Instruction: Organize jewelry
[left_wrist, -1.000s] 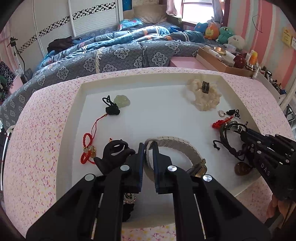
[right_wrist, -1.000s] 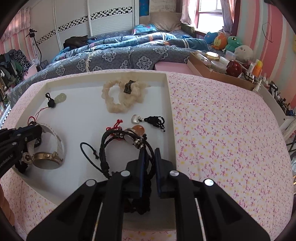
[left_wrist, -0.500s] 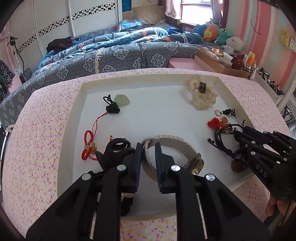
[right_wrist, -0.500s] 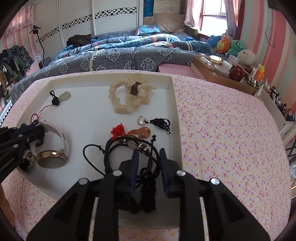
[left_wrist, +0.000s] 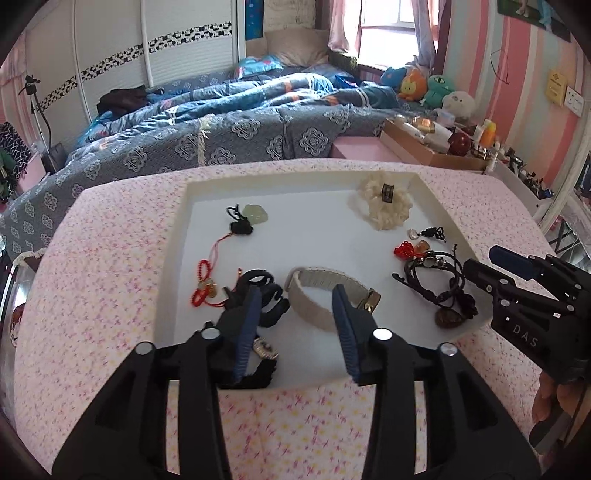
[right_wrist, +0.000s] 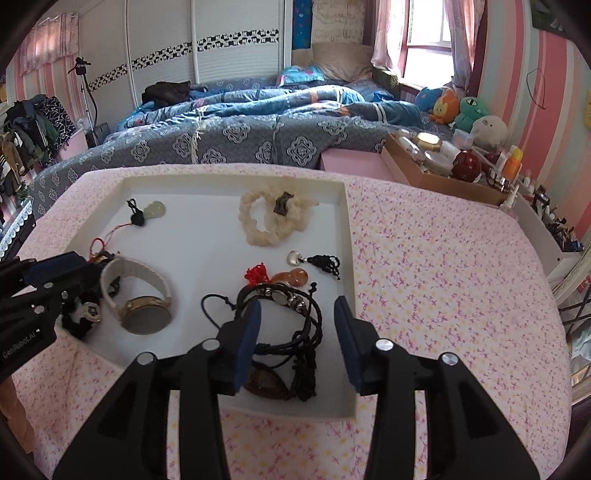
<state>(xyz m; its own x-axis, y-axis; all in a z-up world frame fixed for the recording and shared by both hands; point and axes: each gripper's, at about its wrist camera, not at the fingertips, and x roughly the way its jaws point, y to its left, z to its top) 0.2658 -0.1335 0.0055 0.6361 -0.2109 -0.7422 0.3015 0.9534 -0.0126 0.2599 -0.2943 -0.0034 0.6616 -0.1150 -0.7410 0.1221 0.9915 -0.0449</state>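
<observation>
Both grippers' jaws released wide: left gripper (left_wrist: 295, 325) over the cream-strapped, gold-cased watch (left_wrist: 325, 295), right gripper (right_wrist: 297, 332) over tangled black cord bracelets (right_wrist: 291, 317). "DAS" reads on the right gripper's body.

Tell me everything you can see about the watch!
The watch lies on its side in the white tray, near the front left corner. It has a cream band that looks woven, curled into a loop, and a round gold-rimmed case with a greyish face pointing up and toward the front. A black hair claw sits close on its left. The open left gripper hangs just above it, not holding it.
</observation>
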